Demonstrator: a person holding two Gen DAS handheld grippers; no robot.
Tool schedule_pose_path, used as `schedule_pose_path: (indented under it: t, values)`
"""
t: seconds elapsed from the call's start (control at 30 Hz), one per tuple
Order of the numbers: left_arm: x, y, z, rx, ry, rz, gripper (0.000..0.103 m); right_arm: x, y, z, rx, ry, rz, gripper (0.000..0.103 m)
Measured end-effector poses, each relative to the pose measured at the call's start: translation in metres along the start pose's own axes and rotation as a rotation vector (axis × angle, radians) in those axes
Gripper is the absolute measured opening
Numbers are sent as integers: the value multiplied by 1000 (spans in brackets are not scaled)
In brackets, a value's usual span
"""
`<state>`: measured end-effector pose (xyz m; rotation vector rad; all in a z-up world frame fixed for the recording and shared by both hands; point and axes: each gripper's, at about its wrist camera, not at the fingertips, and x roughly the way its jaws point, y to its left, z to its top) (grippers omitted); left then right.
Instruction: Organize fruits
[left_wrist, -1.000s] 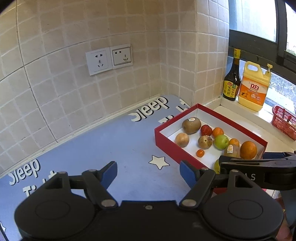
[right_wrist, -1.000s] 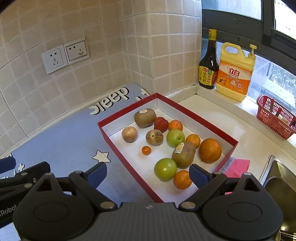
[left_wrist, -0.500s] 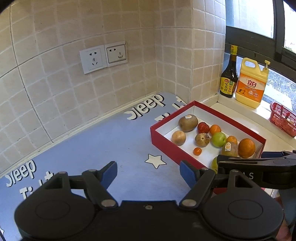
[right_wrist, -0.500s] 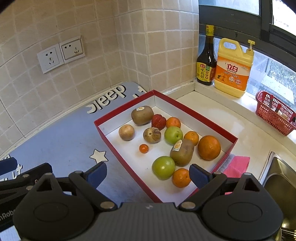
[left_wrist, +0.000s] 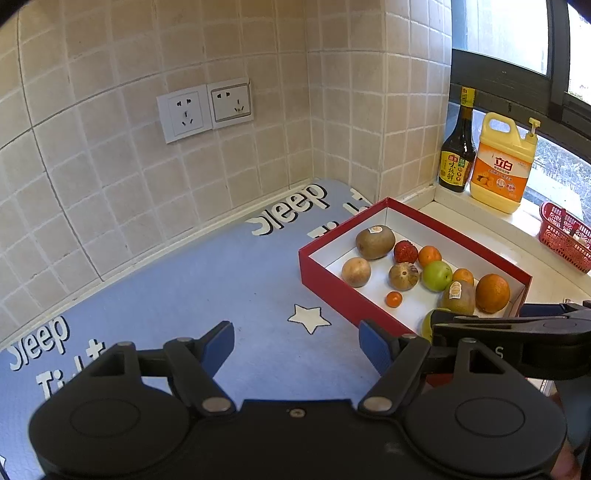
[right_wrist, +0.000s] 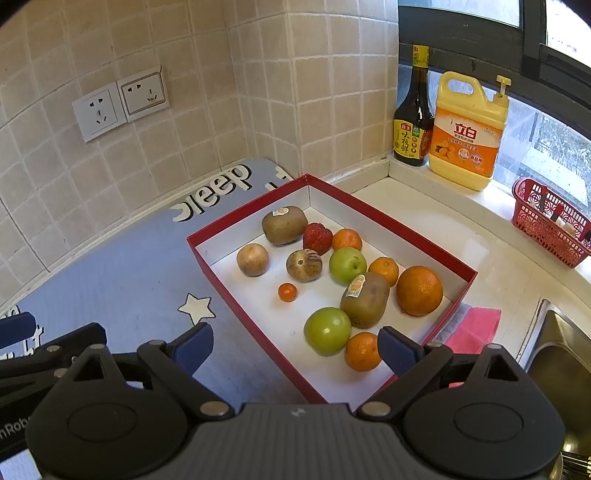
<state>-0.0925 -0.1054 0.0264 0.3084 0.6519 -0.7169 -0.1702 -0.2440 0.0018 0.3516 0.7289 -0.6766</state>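
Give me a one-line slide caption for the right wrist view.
Open right tool above a red box of mixed fruit on a kitchen counter, nothing grasped; left tool at frame edge.

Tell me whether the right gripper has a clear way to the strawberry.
Probably not cleanly: the right gripper is open, but the near green apple and stickered kiwi lie before the strawberry.

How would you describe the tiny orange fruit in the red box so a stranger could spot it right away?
Find the shallow red cardboard box with a white inside on the counter by the tiled corner. Inside it, near the wall beside the blue mat, sits the tiny round orange fruit. It lies alone, touching nothing, and is far smaller than every other fruit.
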Motion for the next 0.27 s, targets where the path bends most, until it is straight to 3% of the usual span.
schedule_pose_path:
  t: [0.27]
  values:
    - [0,-1,-3,12,-41,44,88,1,0,-2,-4,1,2,97]
